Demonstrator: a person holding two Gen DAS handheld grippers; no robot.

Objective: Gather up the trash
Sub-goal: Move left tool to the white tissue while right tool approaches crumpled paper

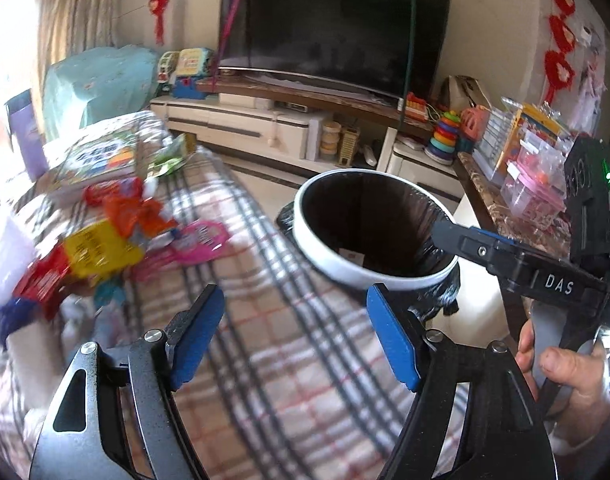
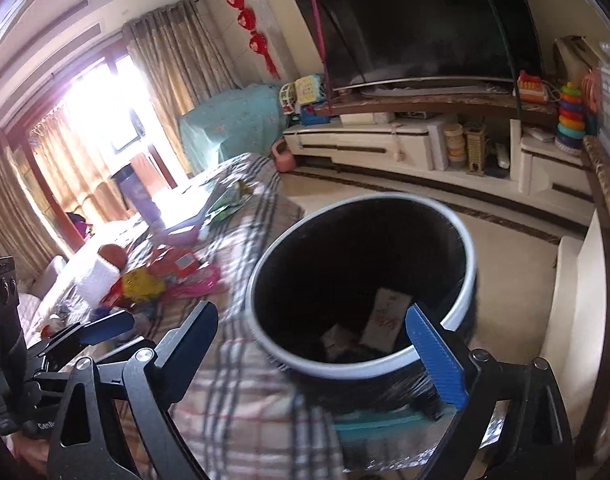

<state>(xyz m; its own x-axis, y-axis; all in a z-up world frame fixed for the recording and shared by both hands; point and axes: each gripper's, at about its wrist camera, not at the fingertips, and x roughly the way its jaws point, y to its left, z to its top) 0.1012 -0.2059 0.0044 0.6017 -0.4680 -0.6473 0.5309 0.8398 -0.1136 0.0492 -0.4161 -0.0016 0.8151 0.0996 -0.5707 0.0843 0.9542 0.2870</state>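
Note:
A white-rimmed trash bin (image 1: 329,252) with a black liner stands beside the plaid-covered table (image 1: 289,360); the right wrist view shows it (image 2: 265,344) with paper scraps (image 2: 385,320) inside. Colourful wrappers (image 1: 105,248) lie in a heap on the table's left side, also in the right wrist view (image 2: 145,284). My left gripper (image 1: 295,336) is open and empty above the plaid cloth, near the bin. My right gripper (image 2: 325,336) is open and empty just over the bin's near rim. The right gripper also shows in the left wrist view (image 1: 449,236), reaching over the bin.
A book (image 1: 101,160) and a purple bottle (image 1: 25,140) sit at the table's far end. A TV (image 1: 333,28) on a low cabinet (image 1: 265,124) with toys stands behind. A side table (image 1: 517,216) with clear boxes is right of the bin.

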